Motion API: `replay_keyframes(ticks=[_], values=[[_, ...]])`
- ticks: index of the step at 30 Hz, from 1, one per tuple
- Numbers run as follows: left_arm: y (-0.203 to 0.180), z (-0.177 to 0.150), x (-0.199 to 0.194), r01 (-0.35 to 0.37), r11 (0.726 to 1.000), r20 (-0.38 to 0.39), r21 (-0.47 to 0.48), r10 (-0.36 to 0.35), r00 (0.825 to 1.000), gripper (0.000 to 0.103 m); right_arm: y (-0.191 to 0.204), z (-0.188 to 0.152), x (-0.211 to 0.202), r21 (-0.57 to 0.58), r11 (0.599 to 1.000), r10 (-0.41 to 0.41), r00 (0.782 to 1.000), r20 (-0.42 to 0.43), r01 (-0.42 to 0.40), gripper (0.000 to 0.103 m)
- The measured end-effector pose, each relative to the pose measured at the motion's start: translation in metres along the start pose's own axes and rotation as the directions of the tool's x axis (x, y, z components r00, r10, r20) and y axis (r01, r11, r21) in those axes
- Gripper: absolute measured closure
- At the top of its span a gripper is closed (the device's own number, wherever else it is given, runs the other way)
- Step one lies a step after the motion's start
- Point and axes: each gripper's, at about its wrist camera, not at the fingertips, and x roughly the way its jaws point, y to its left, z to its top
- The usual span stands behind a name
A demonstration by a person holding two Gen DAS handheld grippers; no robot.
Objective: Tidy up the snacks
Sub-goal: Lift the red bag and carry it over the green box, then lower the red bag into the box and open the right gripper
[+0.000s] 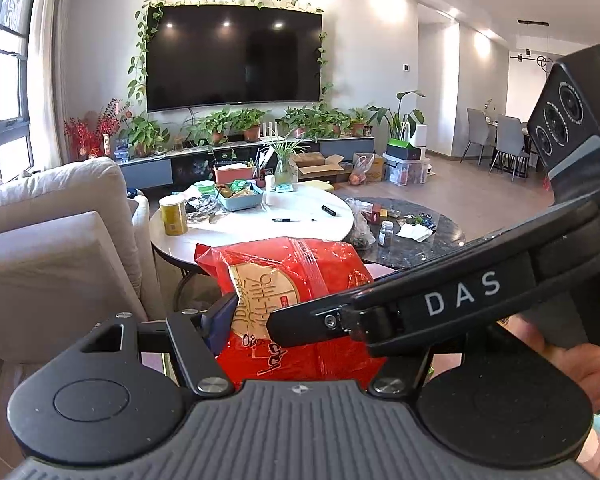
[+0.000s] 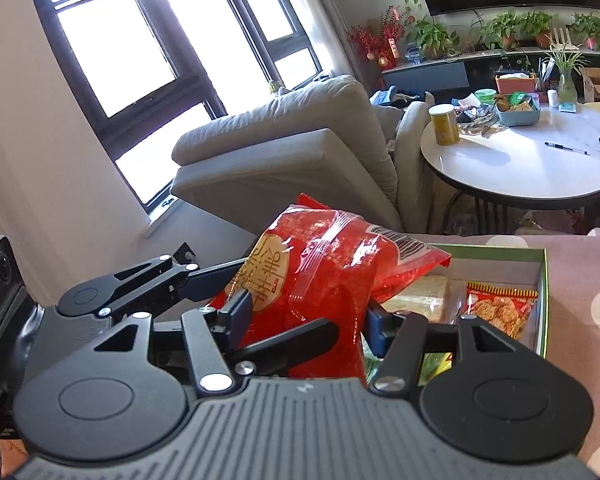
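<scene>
A red snack bag (image 1: 300, 276) with a gold round label is held in the air between both grippers. My left gripper (image 1: 292, 320) is shut on its lower part; only its left blue finger shows, as the right gripper's body crosses in front. In the right wrist view my right gripper (image 2: 308, 316) is shut on the same red bag (image 2: 324, 264), blue pads pressing each side. The left gripper's fingers (image 2: 204, 276) reach in from the left onto the bag. The bag hangs over the left end of an open green-rimmed box (image 2: 544, 280) holding several snack packets (image 2: 500, 308).
The box rests on a pink polka-dot cloth (image 2: 580, 264). A grey sofa (image 2: 292, 152) stands behind. A round white table (image 1: 252, 224) carries a yellow can (image 1: 173, 216), a blue basket of snacks (image 1: 240, 196) and pens. A dark round table (image 1: 416, 228) sits to its right.
</scene>
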Motion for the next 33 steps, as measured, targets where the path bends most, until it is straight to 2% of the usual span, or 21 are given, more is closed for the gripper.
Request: replay_keyframes(ticks=[14, 28, 30, 33], values=[[0.035, -0.023, 0.053, -0.029, 0.999, -0.078, -0.032, 0.026, 0.997, 0.039, -0.026, -0.001, 0.056, 0.048, 0.999, 0.015, 0.999, -0.042, -0.013, 0.045], [0.075, -0.053, 0.114, -0.054, 0.996, -0.166, -0.073, 0.041, 0.985, 0.037, -0.057, -0.003, 0.120, 0.078, 0.997, 0.027, 0.995, -0.095, -0.020, 0.045], [0.079, -0.059, 0.118, -0.070, 0.994, -0.181, -0.081, 0.055, 0.982, 0.035, -0.060, -0.007, 0.126, 0.053, 0.999, 0.004, 0.996, -0.086, 0.001, 0.045], [0.080, -0.062, 0.115, -0.082, 0.994, -0.185, -0.068, 0.068, 0.980, 0.034, -0.060, -0.013, 0.126, -0.010, 0.996, -0.093, 0.994, -0.049, 0.093, 0.044]])
